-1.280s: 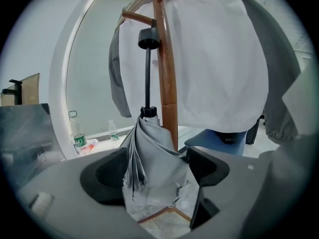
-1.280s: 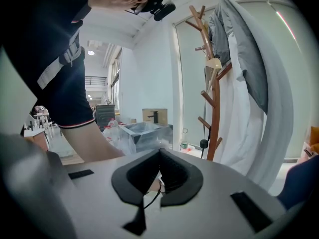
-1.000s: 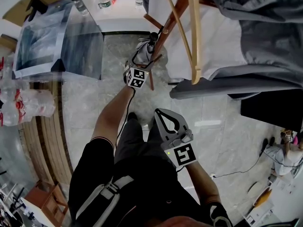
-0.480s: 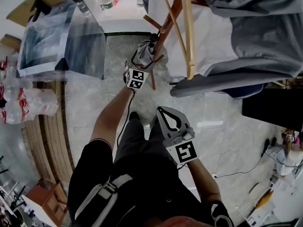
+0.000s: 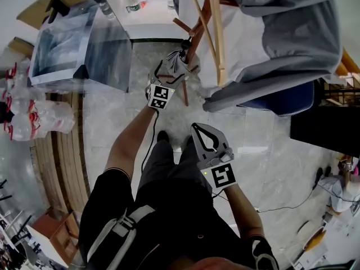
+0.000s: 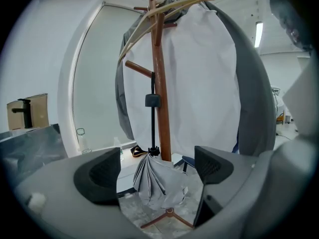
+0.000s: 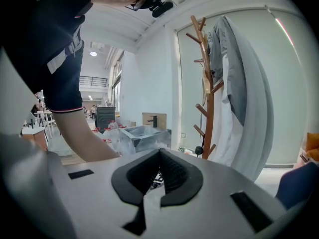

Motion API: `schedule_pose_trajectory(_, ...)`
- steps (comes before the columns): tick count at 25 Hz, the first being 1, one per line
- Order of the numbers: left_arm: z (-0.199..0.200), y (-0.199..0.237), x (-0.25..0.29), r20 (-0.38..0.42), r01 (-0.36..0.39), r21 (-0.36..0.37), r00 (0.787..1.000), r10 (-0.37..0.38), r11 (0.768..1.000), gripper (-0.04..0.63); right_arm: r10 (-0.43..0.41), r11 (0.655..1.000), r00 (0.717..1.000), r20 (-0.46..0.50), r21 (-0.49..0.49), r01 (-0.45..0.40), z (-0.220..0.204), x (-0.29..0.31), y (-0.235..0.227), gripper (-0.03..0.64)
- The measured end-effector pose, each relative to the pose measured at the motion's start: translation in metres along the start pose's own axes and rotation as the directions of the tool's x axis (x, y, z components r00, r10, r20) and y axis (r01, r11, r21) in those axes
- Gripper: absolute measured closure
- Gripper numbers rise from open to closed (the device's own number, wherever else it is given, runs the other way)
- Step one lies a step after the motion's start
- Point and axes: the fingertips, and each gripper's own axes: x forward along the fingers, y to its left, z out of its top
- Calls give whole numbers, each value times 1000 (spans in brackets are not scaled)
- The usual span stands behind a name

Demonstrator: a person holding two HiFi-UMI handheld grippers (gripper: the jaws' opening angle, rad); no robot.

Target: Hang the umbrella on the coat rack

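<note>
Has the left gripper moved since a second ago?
Yes, slightly: the left gripper has drawn back toward the person, away from the coat rack's foot. Its jaws have just been opening, clear of the umbrella hanging ahead.

No legible writing in any view.
The marker cube [image 5: 160, 96] on the left gripper [image 5: 170, 72] and the one on the right gripper [image 5: 198, 129] carry only black-and-white square patterns, no letters or digits; the bottle [image 5: 133, 3] label is too small to read.
</note>
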Motion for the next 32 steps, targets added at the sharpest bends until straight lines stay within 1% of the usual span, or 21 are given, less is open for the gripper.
schedule_pose_trajectory(8,35,-3,-36,39,-2,3,999,2,1000,138,-15,1000,1000,12,7,15,9,-20,-3,617)
schedule_pose_trajectory(23,96,-5,-119,112,-40,-13,993,41,999,158,-44,999,999,7,0,44,27,-50,-4,617)
schedule_pose_trajectory(28,117,-13,-145,131,-38,-10,991,39,999,166,-47,999,999,7,-2,47,32,-61,-6,617)
schedule_pose_trajectory(32,137,-19,-166,152,-30,-10,988,31,999,184,-50,999,999,7,-3,50,39,-69,-9,617)
